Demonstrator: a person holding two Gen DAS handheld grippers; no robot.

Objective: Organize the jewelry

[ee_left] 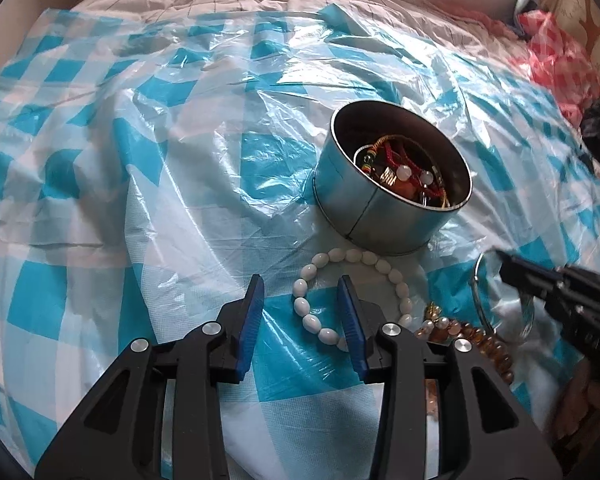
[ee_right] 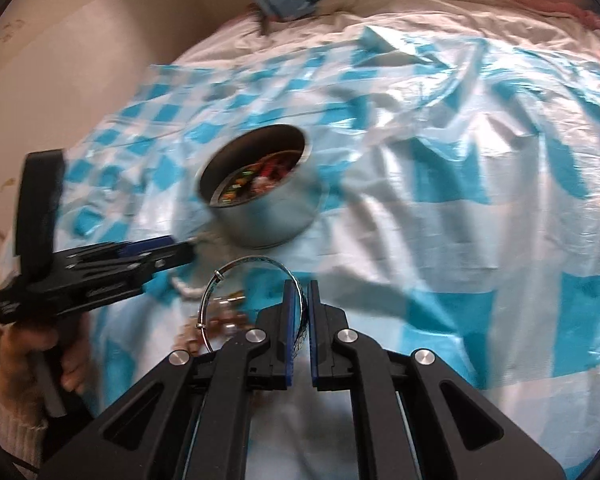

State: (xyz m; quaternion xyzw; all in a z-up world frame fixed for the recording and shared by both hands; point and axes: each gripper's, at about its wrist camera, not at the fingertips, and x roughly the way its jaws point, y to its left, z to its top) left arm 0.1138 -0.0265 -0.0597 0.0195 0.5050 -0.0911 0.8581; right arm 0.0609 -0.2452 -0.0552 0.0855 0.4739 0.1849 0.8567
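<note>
The round tin (ee_left: 392, 184) on the checked plastic sheet (ee_left: 100, 160) already holds several pieces, while a white bead bracelet (ee_left: 352, 292) and a brown bead bracelet (ee_left: 472, 336) lie loose just near of it, so the sorting looks partly done. The right gripper (ee_right: 300, 292) is clenched on a silver bangle (ee_right: 240, 276), lifted near the tin. The left gripper (ee_left: 304, 304) stands partly open and empty over the white bead bracelet.

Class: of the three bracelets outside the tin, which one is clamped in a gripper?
The silver bangle, pinched by the right gripper; the white bead bracelet and the amber one lie loose.
</note>
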